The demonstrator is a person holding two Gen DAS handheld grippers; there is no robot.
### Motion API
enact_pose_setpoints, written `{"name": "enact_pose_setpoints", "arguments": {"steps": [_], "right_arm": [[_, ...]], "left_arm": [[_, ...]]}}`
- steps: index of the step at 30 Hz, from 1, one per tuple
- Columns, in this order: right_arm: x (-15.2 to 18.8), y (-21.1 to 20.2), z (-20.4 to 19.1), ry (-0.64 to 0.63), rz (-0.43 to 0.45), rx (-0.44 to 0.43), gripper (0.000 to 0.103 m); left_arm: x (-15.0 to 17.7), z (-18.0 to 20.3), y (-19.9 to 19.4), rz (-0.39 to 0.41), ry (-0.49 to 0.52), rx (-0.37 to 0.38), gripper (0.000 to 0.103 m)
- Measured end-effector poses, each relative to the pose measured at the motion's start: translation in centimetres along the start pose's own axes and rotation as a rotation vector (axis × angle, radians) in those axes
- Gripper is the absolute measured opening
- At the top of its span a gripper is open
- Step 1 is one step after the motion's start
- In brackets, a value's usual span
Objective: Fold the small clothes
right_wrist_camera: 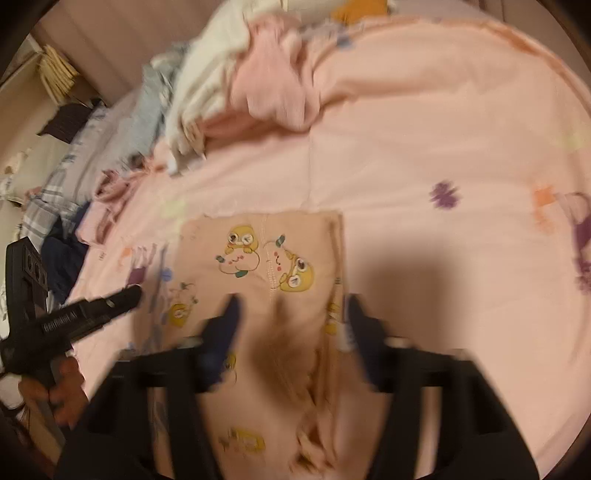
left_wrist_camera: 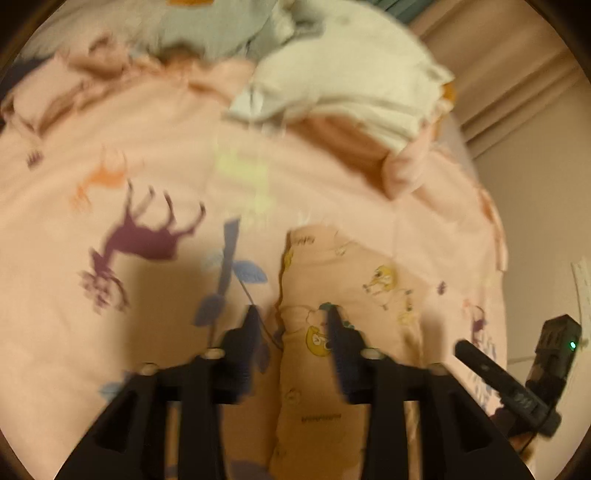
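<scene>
A small peach garment (right_wrist_camera: 266, 258) with yellow cartoon prints lies folded into a narrow strip on the pink bedsheet (right_wrist_camera: 424, 155). My right gripper (right_wrist_camera: 293, 306) hovers over its near part, open wide, with nothing pinched between the fingers. In the left wrist view the same garment (left_wrist_camera: 351, 273) lies just right of centre. My left gripper (left_wrist_camera: 291, 317) is open above the garment's left edge, one fingertip over the cloth and the other over the sheet. Each view shows one finger of the other gripper: the right one's finger (left_wrist_camera: 476, 360) and the left one's finger (right_wrist_camera: 110, 306), held by a hand (right_wrist_camera: 62, 387).
A heap of unfolded clothes sits at the far side of the bed: a white piece (left_wrist_camera: 351, 74), a grey-blue one (left_wrist_camera: 207, 33) and a pink one (right_wrist_camera: 273, 85). Plaid and dark fabrics (right_wrist_camera: 55, 206) lie past the bed's edge. A curtain (left_wrist_camera: 517, 74) hangs beyond.
</scene>
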State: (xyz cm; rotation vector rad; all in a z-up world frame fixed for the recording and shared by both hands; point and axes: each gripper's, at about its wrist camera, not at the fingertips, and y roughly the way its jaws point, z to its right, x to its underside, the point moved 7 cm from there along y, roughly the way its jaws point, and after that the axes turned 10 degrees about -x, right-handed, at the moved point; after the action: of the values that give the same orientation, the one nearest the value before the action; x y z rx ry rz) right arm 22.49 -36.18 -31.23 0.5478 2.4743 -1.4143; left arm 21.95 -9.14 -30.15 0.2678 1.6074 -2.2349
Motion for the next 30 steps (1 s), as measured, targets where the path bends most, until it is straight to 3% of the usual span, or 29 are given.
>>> {"name": "enact_pose_setpoints", "arguments": {"steps": [1,2,4,5,10,13,16,18,21,23,25,26,28,29,30], "right_arm": [[0.3,-0.6,0.0,0.004,-0.002,-0.024,0.091],[0.8,-1.3,0.1,0.021,-0.011,-0.074,0.091],[1.9,-1.9,0.7,0.100,-0.049,-0.195,0.091],[2.5,-1.9,1.2,0.148,-0.065,-0.233,0.091],[5.2,-0.2,3.8,0.347,-0.135,-0.321,0.091],[6.0,0.7,4.1,0.400,-0.142,-0.359,0.091],[6.6,2.2,4.1,0.428,-0.172,-0.401,0.087],[6.6,3.6,3.8,0.446,-0.196,-0.432,0.080],[6.0,5.0,3.3,0.486,-0.203,-0.503,0.074],[5.3,5.6,3.2,0.505,-0.200,-0.536,0.074],[4.9,6.4,3.0,0.501,-0.204,-0.548,0.071],[4.8,6.6,2.7,0.489,-0.210,-0.544,0.068],[4.8,6.9,2.6,0.456,-0.216,-0.527,0.049],[4.9,7.2,2.9,0.445,-0.218,-0.494,0.029],[5.4,7.5,3.4,0.443,-0.218,-0.465,0.025]], "left_arm": [[0.3,-0.1,-0.7,-0.002,0.027,0.039,0.076],[0.6,-0.1,-0.8,-0.017,0.039,0.078,0.079],[1.9,-0.2,0.2,-0.121,0.037,0.164,0.080],[2.5,-0.2,0.9,-0.171,0.025,0.170,0.080],[6.0,-0.6,5.7,-0.360,-0.089,0.265,0.080],[5.9,-0.3,6.2,-0.344,-0.132,0.329,0.080],[5.3,1.6,6.7,-0.413,-0.192,0.510,0.080],[5.2,2.2,8.4,-0.447,-0.201,0.482,0.078],[4.5,2.9,9.4,-0.471,-0.237,0.508,0.072],[4.1,3.4,10.1,-0.479,-0.245,0.517,0.061],[4.3,4.0,10.9,-0.493,-0.220,0.482,0.043],[4.3,4.5,11.1,-0.486,-0.198,0.465,0.041],[4.5,4.9,11.4,-0.468,-0.180,0.430,0.034],[4.6,4.9,11.6,-0.469,-0.191,0.422,0.033],[4.6,4.9,11.7,-0.466,-0.206,0.422,0.032]]}}
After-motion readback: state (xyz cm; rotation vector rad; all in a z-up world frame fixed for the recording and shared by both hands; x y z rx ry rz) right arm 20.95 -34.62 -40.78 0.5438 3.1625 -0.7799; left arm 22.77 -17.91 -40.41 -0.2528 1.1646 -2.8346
